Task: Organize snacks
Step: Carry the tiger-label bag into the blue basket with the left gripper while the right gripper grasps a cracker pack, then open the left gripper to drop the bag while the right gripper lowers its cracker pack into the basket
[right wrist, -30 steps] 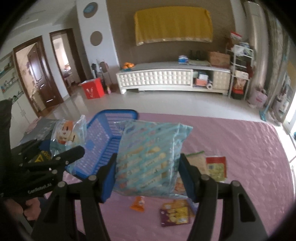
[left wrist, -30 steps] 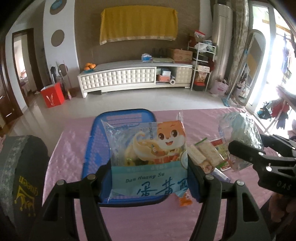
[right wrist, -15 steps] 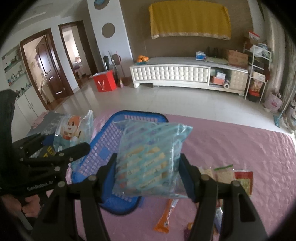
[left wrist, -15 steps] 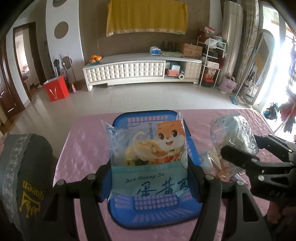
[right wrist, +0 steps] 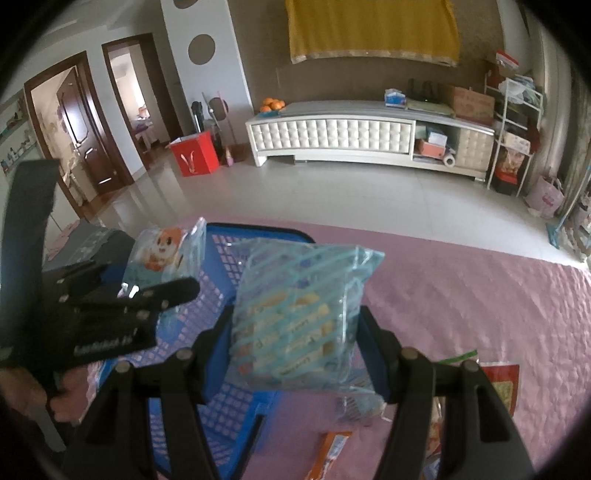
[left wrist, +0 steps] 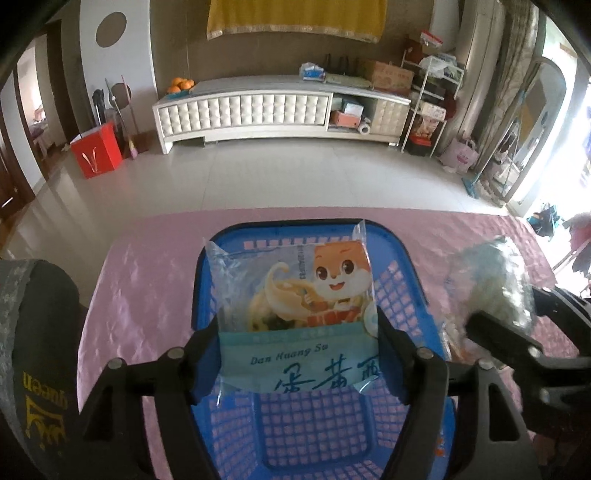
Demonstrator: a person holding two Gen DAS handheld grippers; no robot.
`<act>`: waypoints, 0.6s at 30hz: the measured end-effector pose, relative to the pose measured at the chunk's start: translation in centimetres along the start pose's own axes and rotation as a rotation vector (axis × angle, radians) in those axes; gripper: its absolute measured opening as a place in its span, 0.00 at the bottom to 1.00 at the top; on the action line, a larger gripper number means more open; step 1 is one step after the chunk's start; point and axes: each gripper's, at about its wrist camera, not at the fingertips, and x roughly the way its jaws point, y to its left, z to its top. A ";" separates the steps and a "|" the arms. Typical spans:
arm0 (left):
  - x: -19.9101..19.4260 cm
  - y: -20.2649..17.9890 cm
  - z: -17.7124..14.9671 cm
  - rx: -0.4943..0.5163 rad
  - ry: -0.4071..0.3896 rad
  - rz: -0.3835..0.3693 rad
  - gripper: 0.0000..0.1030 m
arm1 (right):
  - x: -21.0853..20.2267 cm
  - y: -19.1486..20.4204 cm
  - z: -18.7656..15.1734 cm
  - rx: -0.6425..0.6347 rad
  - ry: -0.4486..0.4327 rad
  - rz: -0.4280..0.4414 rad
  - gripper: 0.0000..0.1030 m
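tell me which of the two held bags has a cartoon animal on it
The bag in the left hand-held gripper, whose jaws are opening: it shows an orange cartoon animal. The right hand-held gripper's bag has only pale blue diagonal stripes.

A home living room: along the far wall a long white tufted TV cabinet (left wrist: 280, 110) bears a bowl of oranges (left wrist: 180, 84), a yellow cloth (left wrist: 295, 16) hangs above, wooden doors (right wrist: 77, 122) open at left, and a pink-clothed table (right wrist: 461, 295) stands near.

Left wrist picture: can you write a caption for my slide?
Left hand-held gripper opening around the fox snack bag, above the blue basket on the pink cloth.
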 end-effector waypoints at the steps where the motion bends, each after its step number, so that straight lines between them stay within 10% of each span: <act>1: 0.3 0.0 0.1 0.000 0.006 0.007 0.69 | 0.1 0.0 -0.1 0.000 0.001 -0.003 0.65; 18: -1.5 -0.1 0.0 0.041 0.034 -0.002 0.72 | -2.0 0.0 0.3 -0.014 -0.005 -0.010 0.65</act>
